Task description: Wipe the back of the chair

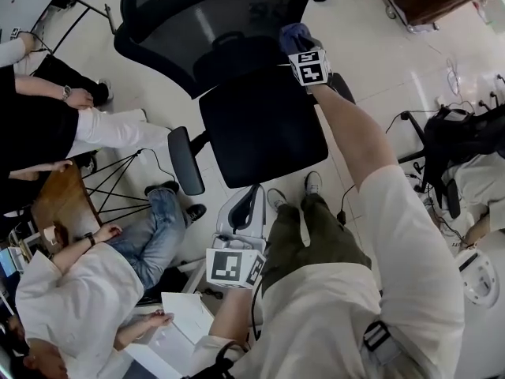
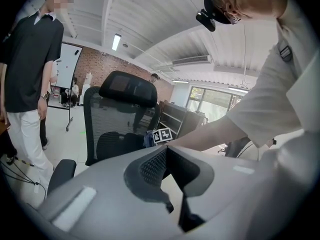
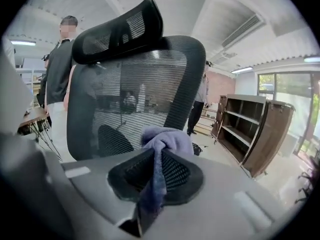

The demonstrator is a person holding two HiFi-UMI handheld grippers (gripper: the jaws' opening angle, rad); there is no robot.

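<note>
A black mesh office chair (image 1: 237, 69) stands on the pale floor, its backrest (image 3: 135, 84) and headrest (image 3: 117, 31) filling the right gripper view. My right gripper (image 1: 298, 42) is shut on a blue-purple cloth (image 3: 162, 139), held out over the seat (image 1: 260, 133) and close in front of the mesh back. The cloth bunches out past the jaws. My left gripper (image 1: 241, 235) hangs low near my legs, shut with nothing between its pads (image 2: 152, 166). The chair (image 2: 117, 121) shows beyond it in the left gripper view.
A person in a black top (image 1: 47, 109) stands left of the chair. Another in white (image 1: 87, 290) sits at lower left by a small wooden table (image 1: 59, 204). A second black chair (image 1: 454, 144) and cables lie at right. A brown shelf unit (image 3: 255, 134) stands behind.
</note>
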